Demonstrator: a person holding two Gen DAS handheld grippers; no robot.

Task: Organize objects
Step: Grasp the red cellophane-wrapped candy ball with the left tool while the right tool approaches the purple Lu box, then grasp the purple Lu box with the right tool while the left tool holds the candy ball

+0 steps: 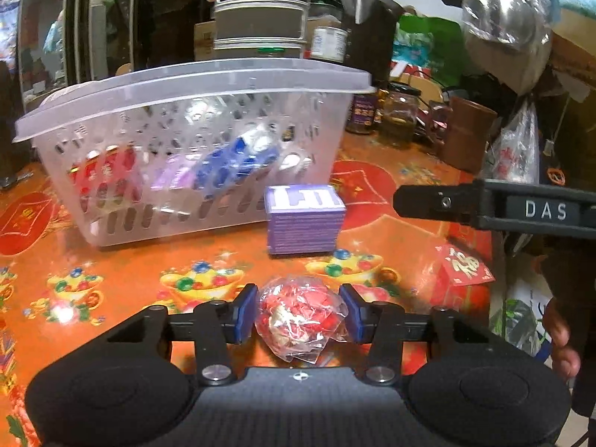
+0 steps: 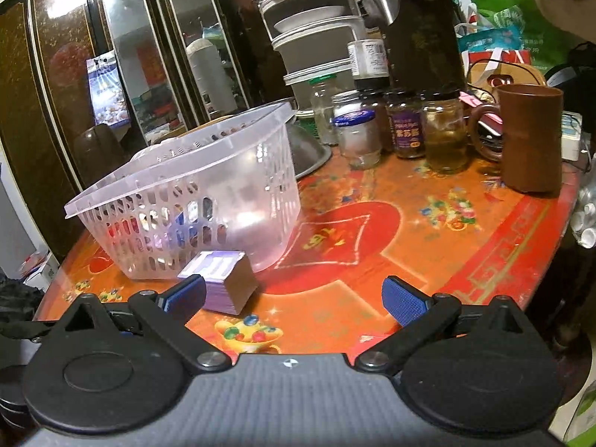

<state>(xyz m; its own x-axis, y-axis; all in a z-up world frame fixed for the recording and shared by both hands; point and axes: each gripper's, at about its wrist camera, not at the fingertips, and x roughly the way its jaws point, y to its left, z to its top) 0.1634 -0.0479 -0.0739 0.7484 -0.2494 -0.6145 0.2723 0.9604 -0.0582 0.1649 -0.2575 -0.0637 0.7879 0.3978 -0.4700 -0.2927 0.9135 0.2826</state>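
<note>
My left gripper (image 1: 301,314) is shut on a clear plastic bag of red and white bits (image 1: 300,316), held just above the orange tablecloth. Ahead stands a clear perforated basket (image 1: 186,141) holding red, purple and blue packets. A purple stack of cards (image 1: 303,219) sits on the table just right of the basket's front. My right gripper (image 2: 294,300) is open and empty; it shows as a black finger in the left wrist view (image 1: 447,205). The card stack (image 2: 219,279) lies by its left finger, with the basket (image 2: 193,190) behind.
Glass jars (image 2: 406,130) and a brown mug (image 2: 529,138) stand at the table's back right. Stacked trays (image 2: 313,29) and a dark canister (image 2: 421,33) rise behind. A metal bowl (image 2: 309,149) sits behind the basket. A red envelope (image 1: 465,264) lies at the table's right edge.
</note>
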